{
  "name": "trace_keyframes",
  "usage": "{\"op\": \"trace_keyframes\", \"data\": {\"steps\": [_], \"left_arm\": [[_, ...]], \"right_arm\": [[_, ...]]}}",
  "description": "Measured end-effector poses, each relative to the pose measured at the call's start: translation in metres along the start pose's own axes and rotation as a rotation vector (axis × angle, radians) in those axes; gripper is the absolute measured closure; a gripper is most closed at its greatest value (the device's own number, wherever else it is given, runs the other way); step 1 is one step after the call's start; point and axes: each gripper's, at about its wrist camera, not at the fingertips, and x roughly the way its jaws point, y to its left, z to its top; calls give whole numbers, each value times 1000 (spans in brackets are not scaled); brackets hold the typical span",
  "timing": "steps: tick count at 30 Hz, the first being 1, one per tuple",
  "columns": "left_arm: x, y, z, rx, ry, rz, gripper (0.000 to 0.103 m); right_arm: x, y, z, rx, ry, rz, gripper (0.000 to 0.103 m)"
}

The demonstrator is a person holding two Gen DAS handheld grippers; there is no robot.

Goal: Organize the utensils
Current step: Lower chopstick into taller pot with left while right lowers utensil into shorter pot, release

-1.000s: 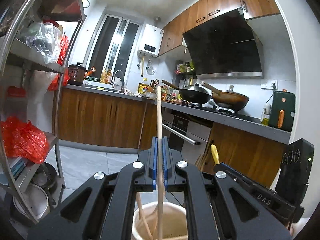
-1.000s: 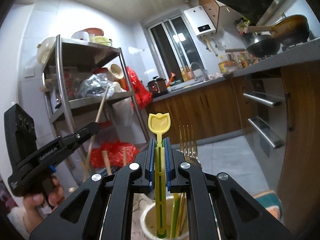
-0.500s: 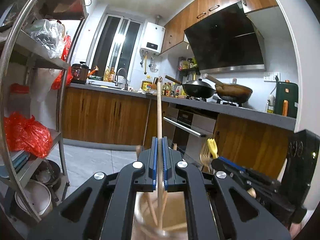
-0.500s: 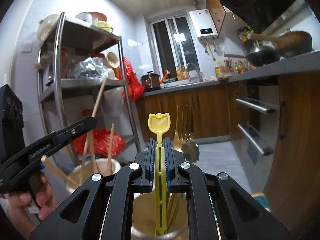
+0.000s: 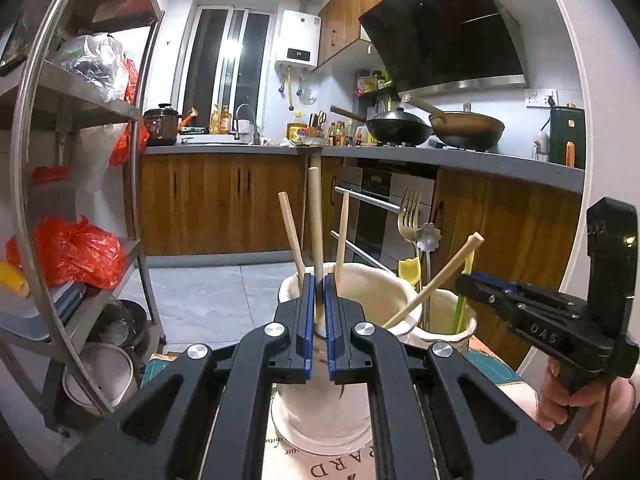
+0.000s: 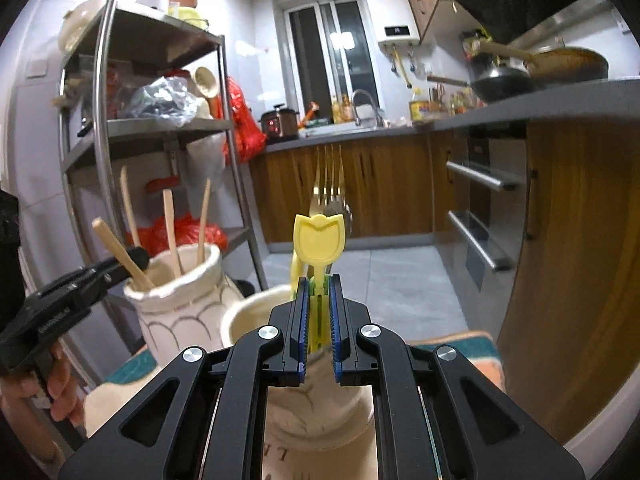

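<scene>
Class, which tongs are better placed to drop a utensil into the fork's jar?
Right: right tongs grip the yellow utensil over that jar, beside the fork; left tongs hold a chopstick over the other jar.

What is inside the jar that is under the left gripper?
Inside the jar: four wooden chopsticks; the left gripper holds one. The jar's bottom is hidden.

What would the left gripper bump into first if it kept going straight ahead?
The wooden stick between the left gripper's fingers comes first, then probably the rim of the cream jar holding it. Depth is hard to judge.
</scene>
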Motion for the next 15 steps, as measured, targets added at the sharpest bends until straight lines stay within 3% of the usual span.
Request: {"op": "trace_keyframes", "data": {"steps": [7,9,10,11,12,15], "left_arm": [[0,4,0,-9,-1,17,97],[-1,4,0,-6,-7,27,96],[-1,4,0,-4,-9,32,89],[-1,5,0,-4,-13,38,76],[-2,5,1,-9,-21,44,68],[-5,8,2,-13,-35,45,63]], "right_arm": [[6,-5,-5,27,26,6,92],[6,-6,-6,27,24,-4,87],[5,-7,-6,33,21,-3,79],[4,-8,-6,41,17,2,75],[4,-9,-6,49,13,6,74],[0,-10,-4,56,-3,7,66]]}}
